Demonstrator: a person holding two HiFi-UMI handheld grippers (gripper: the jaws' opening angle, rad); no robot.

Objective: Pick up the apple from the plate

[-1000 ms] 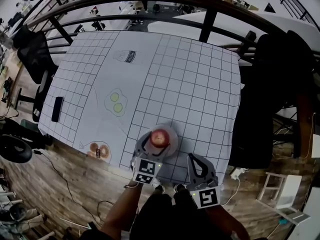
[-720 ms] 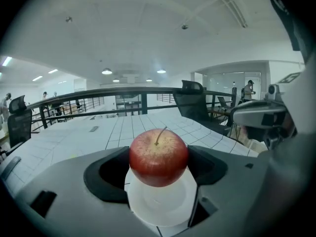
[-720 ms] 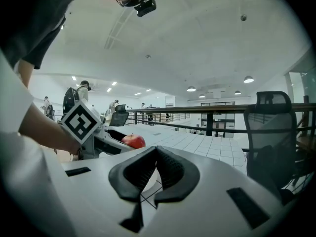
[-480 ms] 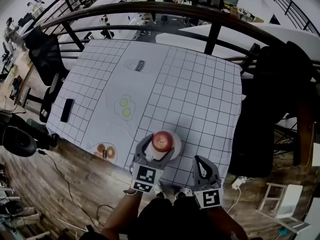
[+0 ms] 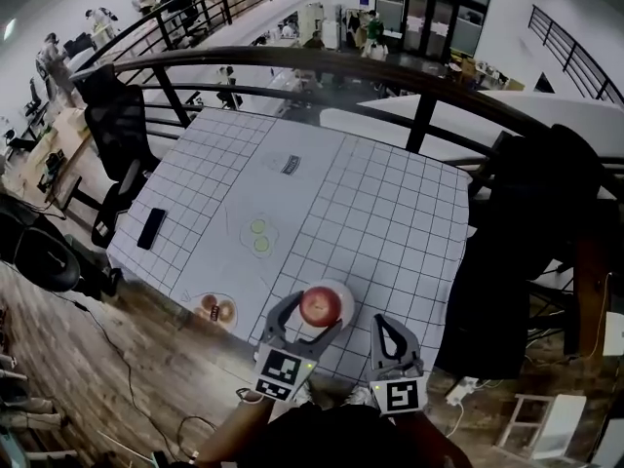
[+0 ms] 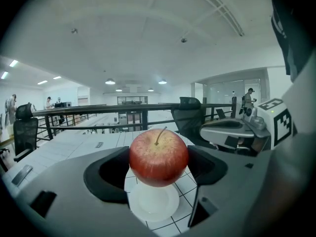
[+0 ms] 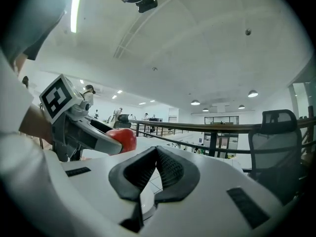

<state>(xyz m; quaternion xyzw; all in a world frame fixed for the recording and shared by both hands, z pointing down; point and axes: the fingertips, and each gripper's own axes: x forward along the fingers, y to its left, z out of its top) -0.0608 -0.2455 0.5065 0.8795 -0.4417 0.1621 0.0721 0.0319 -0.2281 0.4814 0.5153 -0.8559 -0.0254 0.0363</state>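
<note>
**Apple clamped in the left gripper, hanging over its plate**

The left gripper [image 5: 314,314] is closed on the apple [image 5: 320,306]. In the left gripper view the dark pads press on the fruit's two flanks at its widest part, and the apple [image 6: 158,157] sits squarely between them with its stem pointing up. The grip therefore runs across the stem axis, not along it.

The white plate [image 6: 153,204] shows directly below the fruit. No clear gap can be seen, but the apple seems to ride above the dish, not to rest in it. From the head view the plate [image 5: 347,296] lies close to the near edge of the gridded table [image 5: 390,213], a little right of that edge's middle, and the apple covers its near-left part.

The right gripper [image 5: 382,324] hangs just off the near edge, to the right of the plate. Its jaws are pressed together on nothing [image 7: 155,171], and it plays no part in the hold.

What comes next depends on the line straight up from the dish. The fruit is centred in the jaws and the stem is vertical, so a plain vertical lift should clear the rim without rolling the apple
</note>
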